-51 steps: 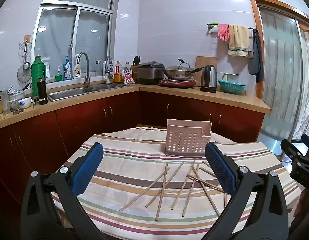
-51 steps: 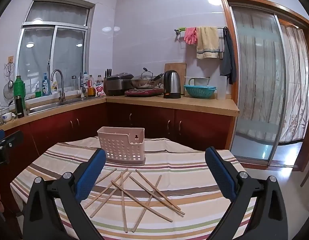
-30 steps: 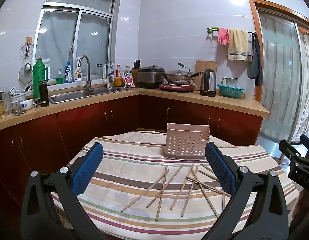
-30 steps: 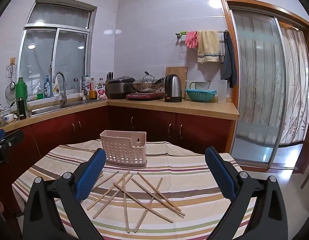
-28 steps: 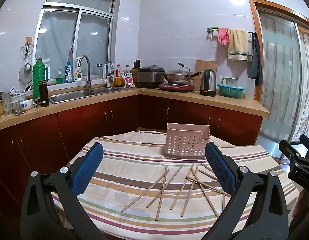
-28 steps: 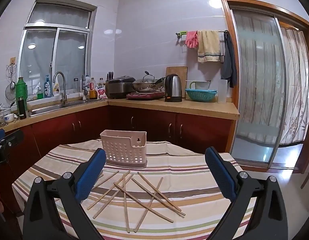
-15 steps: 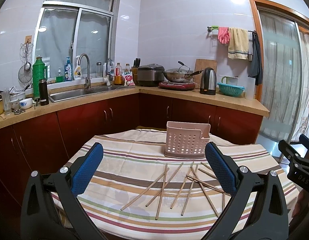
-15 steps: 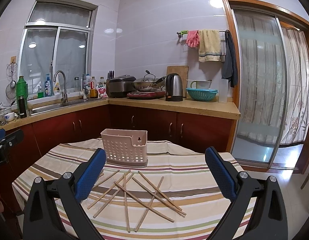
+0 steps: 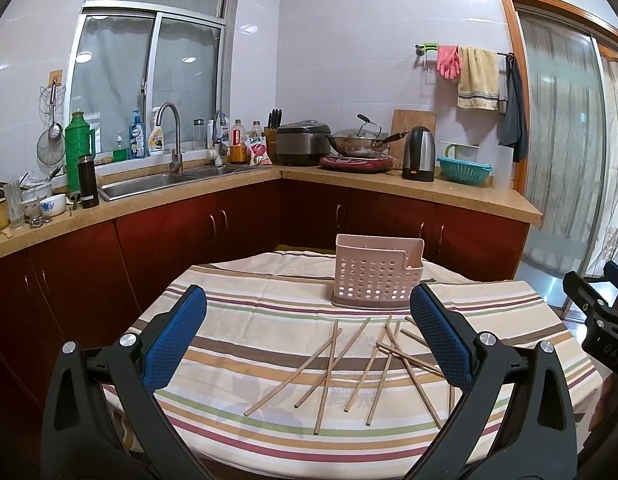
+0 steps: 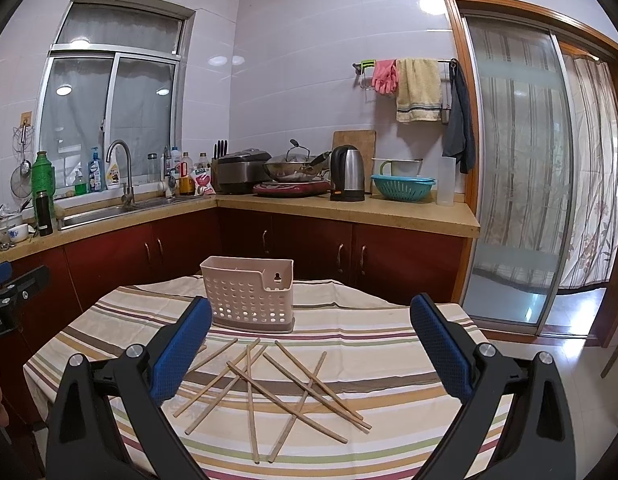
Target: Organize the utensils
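Wooden chopsticks (image 9: 349,364) lie below both hand-held grippers (image 9: 309,320) (image 10: 311,320), each spread wide, level.

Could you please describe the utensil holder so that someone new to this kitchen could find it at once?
Look at the round table with the striped tablecloth in front of the red cabinets. The utensil holder stands upright near its far edge, behind the scattered chopsticks. It is the only pale pink perforated plastic box there.

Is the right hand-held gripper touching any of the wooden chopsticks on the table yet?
Apart. In the right wrist view, the right hand-held gripper hangs wide open above the scattered wooden chopsticks, which lie flat on the striped tablecloth, clear of both blue pads.
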### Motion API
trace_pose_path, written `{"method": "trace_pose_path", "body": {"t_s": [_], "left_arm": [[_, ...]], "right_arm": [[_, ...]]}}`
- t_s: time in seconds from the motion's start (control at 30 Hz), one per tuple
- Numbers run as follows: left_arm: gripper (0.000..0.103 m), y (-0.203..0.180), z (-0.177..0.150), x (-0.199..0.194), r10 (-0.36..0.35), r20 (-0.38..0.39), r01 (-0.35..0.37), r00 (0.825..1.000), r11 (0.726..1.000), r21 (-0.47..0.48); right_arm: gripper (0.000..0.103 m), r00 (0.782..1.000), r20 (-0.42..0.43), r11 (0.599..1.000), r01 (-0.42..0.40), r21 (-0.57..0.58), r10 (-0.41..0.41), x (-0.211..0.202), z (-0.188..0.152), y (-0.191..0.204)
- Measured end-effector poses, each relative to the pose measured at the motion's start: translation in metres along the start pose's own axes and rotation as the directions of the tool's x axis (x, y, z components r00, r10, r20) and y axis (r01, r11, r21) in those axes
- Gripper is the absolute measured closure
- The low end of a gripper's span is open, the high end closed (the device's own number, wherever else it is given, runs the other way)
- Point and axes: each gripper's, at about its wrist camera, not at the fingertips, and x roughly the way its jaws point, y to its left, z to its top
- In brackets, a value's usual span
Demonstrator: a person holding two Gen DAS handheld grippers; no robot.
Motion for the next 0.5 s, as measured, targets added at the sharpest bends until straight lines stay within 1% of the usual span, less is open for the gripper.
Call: {"method": "trace_pose_path", "body": {"t_s": [0.5], "left_arm": [[0.004, -0.0003, 0.0006, 0.0005, 0.001, 0.002, -0.001, 1.000, 1.000, 0.001]], "right_arm": [[0.006, 1.000, -0.002, 1.000, -0.001, -0.001, 0.001, 0.0011, -0.0004, -0.0005]]}}
